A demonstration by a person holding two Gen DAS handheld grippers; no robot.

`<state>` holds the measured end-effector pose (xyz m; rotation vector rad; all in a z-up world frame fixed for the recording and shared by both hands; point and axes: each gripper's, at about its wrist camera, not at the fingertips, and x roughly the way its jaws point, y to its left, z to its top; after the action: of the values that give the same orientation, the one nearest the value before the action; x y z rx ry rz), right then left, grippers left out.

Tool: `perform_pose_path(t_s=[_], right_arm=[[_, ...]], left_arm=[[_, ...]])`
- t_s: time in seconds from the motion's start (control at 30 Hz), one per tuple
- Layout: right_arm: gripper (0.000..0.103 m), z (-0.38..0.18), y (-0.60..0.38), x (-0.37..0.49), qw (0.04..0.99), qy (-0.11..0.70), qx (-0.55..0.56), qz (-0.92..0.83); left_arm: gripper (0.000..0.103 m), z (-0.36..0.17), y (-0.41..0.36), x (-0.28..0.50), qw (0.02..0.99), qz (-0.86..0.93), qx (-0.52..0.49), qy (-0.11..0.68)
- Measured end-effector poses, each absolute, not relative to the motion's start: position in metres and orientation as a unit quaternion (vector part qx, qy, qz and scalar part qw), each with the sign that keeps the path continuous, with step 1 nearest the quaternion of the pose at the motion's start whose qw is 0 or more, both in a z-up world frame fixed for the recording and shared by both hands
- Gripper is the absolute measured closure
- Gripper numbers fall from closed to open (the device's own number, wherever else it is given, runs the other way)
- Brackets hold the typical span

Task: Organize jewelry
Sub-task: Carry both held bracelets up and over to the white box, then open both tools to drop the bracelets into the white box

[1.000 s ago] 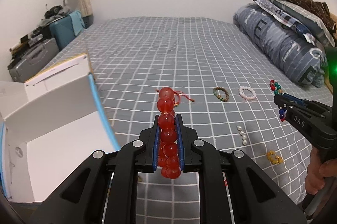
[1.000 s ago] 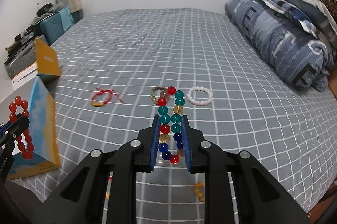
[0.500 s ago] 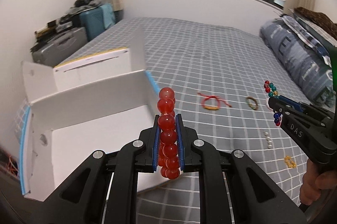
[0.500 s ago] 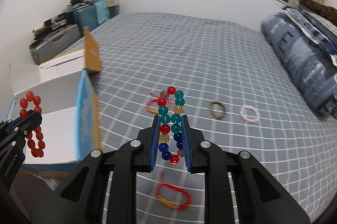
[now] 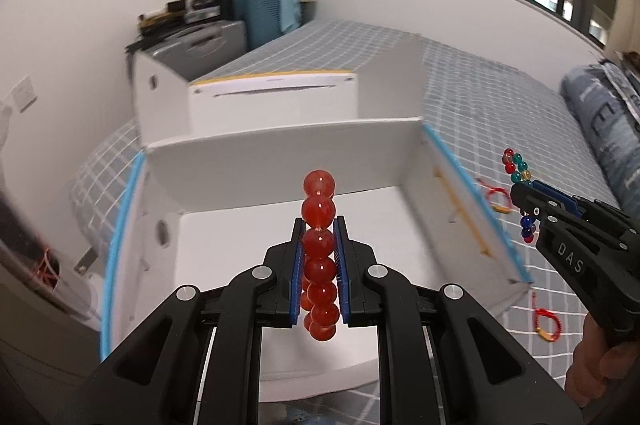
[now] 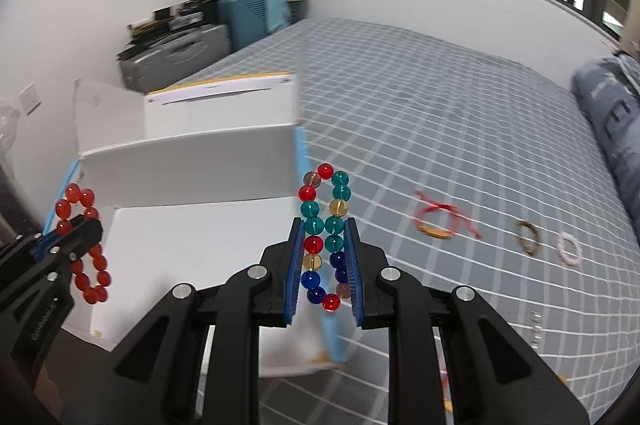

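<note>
A: Which step is this?
B: Carrying. The left gripper (image 5: 319, 253) fingers clamp the red bead bracelet (image 5: 319, 257) over the white box (image 5: 280, 153); the right gripper (image 6: 323, 257) grips the multicoloured bracelet (image 6: 325, 237) above its wall.
A: Next?
B: Shift the right toward nine o'clock, then release both inside, probably.

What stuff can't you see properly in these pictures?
- Small pale beads, right wrist view: blurred and tiny, kind unclear.
- White box floor, left wrist view: near part hidden by the left tool and red bead bracelet.
- Lower red string bracelet, left wrist view: blurred.
</note>
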<state>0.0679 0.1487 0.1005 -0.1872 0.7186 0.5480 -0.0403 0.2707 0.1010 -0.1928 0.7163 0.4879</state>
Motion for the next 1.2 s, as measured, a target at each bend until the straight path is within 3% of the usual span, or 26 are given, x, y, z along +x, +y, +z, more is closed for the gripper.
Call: perform_pose_path(t_s=[0.5, 0.9, 1.0, 1.03, 1.13, 1.2], right_arm=[[0.084, 0.057, 0.243, 0.061, 0.852, 0.394, -0.134, 0.317], [0.084, 0.036, 0.251, 0.069, 0.830, 0.444, -0.143, 0.307], [0.080, 0.036, 0.252, 0.071, 0.827, 0.450, -0.140, 0.307], [0.074, 0.037, 0.251, 0.071, 0.829, 0.447, -0.140, 0.304], [0.058, 0.041, 0.250, 0.072, 0.834, 0.440, -0.135, 0.305], [0.048, 0.046, 0.249, 0.070, 0.837, 0.433, -0.133, 0.307]], left_arm=[[0.090, 0.070, 0.337, -0.055, 0.868, 0.283, -0.124, 0.388], [0.094, 0.060, 0.350, -0.050, 0.855, 0.291, -0.135, 0.407], [0.092, 0.059, 0.348, -0.048, 0.853, 0.292, -0.132, 0.413], [0.092, 0.059, 0.349, -0.048, 0.852, 0.292, -0.134, 0.414], [0.080, 0.059, 0.349, -0.047, 0.849, 0.297, -0.133, 0.417], [0.061, 0.061, 0.350, -0.049, 0.849, 0.301, -0.135, 0.412]])
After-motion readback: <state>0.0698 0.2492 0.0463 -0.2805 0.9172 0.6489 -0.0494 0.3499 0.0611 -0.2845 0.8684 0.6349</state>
